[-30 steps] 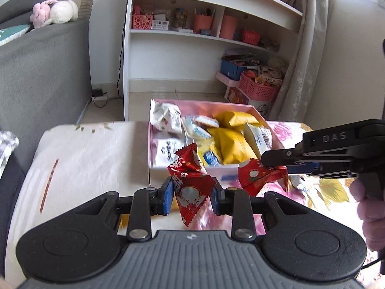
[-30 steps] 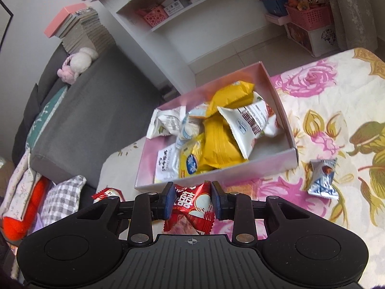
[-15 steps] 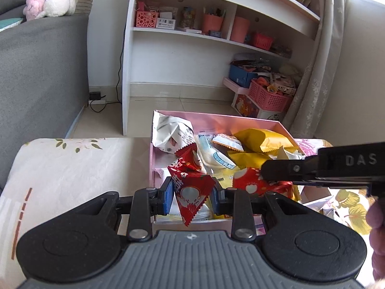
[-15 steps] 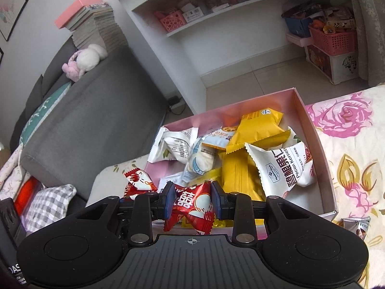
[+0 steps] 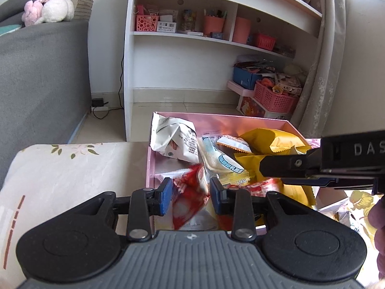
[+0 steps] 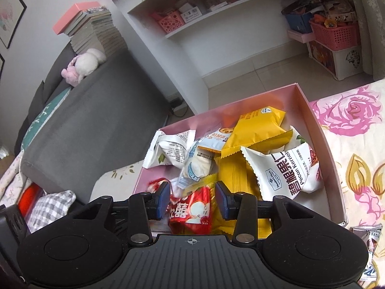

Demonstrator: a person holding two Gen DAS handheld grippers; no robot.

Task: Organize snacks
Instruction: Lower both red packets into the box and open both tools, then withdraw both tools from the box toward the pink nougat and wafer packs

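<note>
Where flowered cloth (image 6: 356, 144) ends, a grey sofa (image 5: 41, 72) stands.

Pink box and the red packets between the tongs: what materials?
Pink box: looks like stiff paperboard with a smooth, faintly sheeny pink finish; thin straight walls, crisp corners. Red packets: glossy plastic film, probably metallised; crinkled, with bright highlights and printed faces. Both tongs are opening, each with its packet between the pads.

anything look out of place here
One silver and blue snack packet lies outside the pink box, on the floral cloth by its near right corner, while the other packets visible are in the box.
</note>
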